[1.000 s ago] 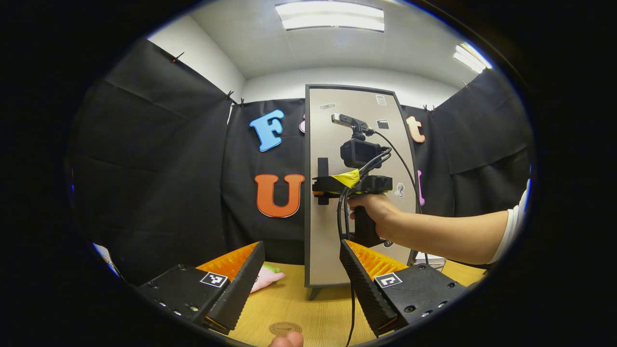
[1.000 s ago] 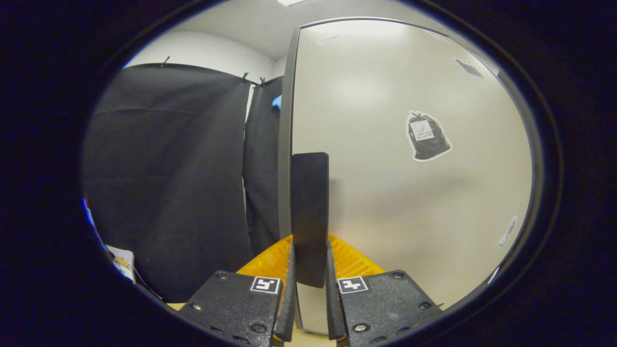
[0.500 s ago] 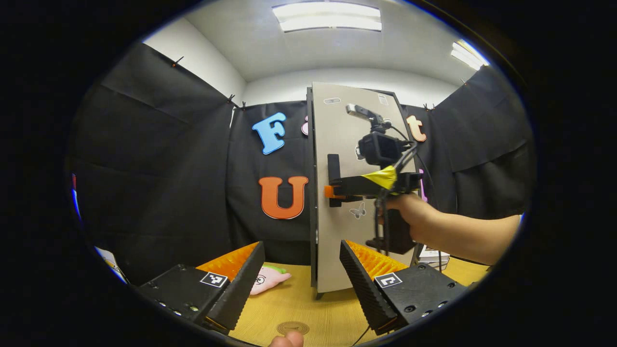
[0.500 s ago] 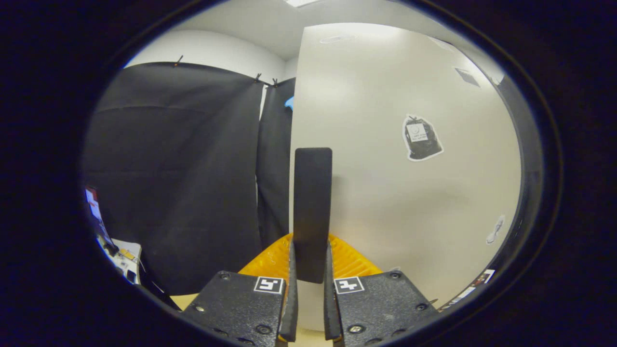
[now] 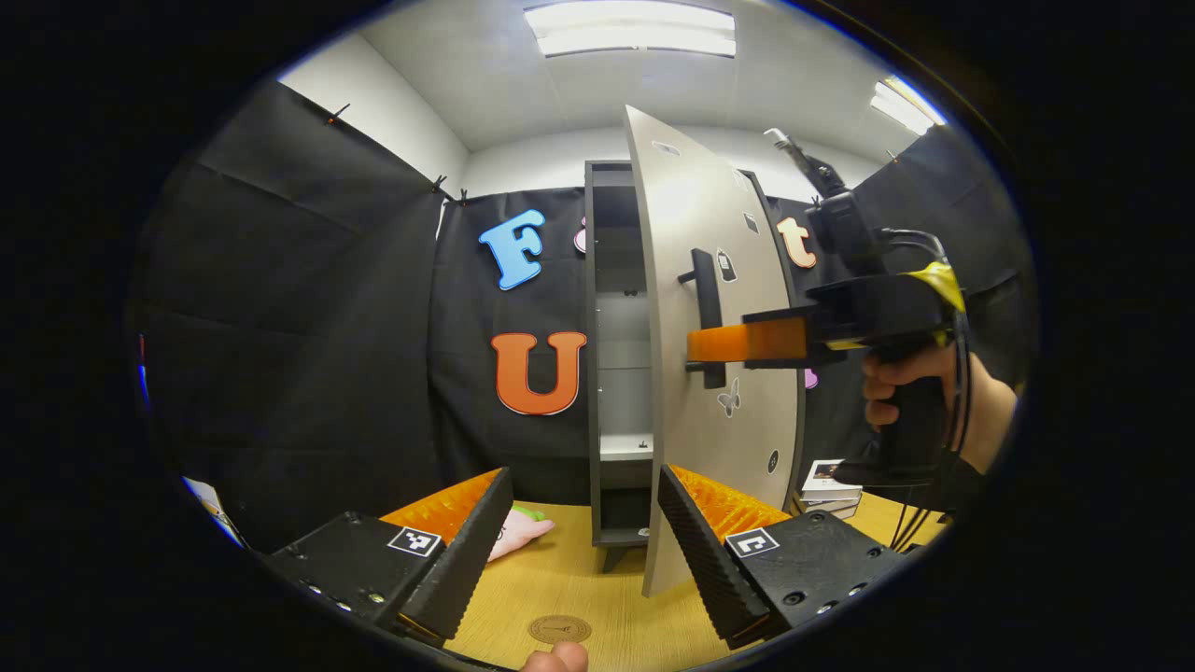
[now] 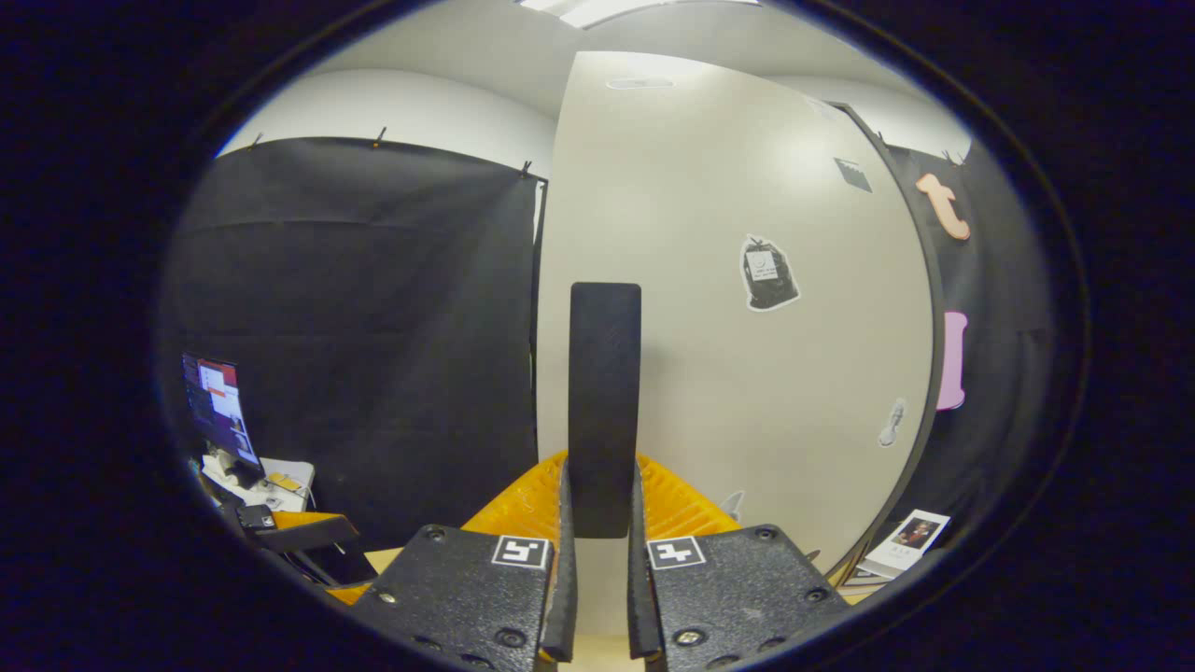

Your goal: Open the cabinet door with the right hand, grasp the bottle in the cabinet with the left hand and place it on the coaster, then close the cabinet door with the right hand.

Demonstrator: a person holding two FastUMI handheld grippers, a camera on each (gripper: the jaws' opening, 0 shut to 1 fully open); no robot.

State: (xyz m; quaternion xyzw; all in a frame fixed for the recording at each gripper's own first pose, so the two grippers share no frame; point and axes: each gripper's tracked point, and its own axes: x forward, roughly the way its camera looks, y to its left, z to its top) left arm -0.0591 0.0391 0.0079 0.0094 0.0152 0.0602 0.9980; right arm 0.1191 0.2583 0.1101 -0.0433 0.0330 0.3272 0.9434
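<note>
Here right hand-held gripper clamps flat bar handle

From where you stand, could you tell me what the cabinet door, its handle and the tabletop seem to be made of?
Cabinet door: probably laminated board, matte pale grey, with a soft sheen and a thin flat edge.
Handle: flat bar, matte black, finely textured; plastic or coated metal.
Tabletop: light wood or wood-look laminate, with fine straight grain.
</note>
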